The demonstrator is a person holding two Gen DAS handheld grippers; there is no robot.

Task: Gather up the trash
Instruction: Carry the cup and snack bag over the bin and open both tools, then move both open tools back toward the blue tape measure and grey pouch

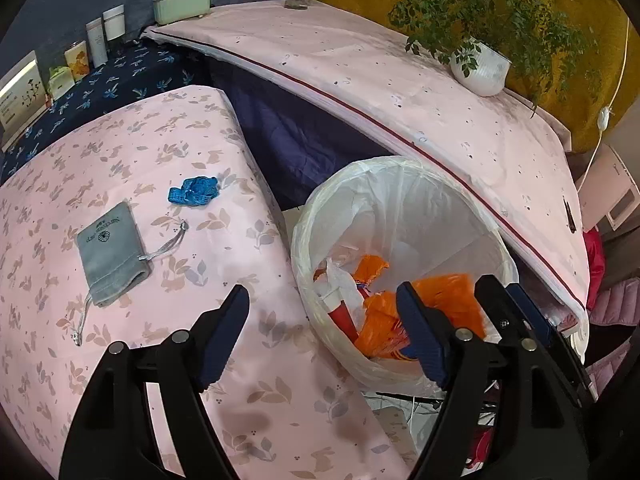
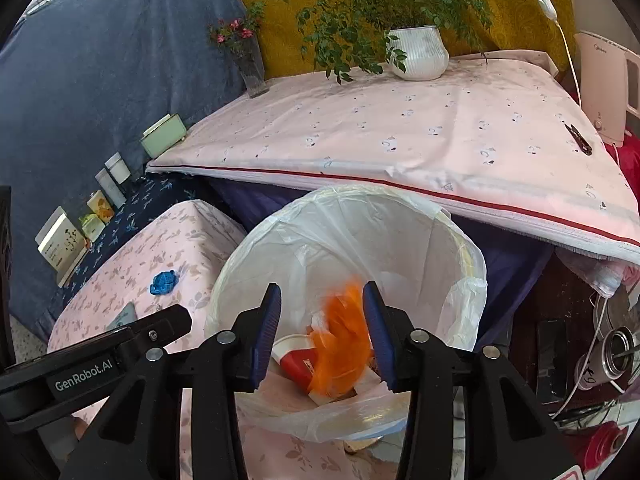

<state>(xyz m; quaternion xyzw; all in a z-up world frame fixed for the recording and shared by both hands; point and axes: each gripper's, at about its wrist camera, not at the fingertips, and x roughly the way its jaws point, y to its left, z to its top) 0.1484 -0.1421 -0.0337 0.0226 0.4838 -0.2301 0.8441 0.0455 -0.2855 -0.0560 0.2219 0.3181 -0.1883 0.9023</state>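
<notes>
Left hand-held gripper (image 1: 322,330) hangs wide open and empty at the tabletop (image 1: 256,392) edge, blue scrap (image 1: 193,190) well ahead. Right hand-held gripper (image 2: 322,330), open over the bin (image 2: 460,304), has an orange wrapper (image 2: 340,344) blurred between its fingers; releasing centrally should clear the rim.

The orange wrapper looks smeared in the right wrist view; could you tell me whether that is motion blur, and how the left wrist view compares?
Right wrist view: the orange wrapper is streaked between the open fingers of the right gripper, consistent with motion blur, while the bin liner stays sharp. Left wrist view: the orange wrapper in the bin is crisp; fisheye bends the table edge.
</notes>
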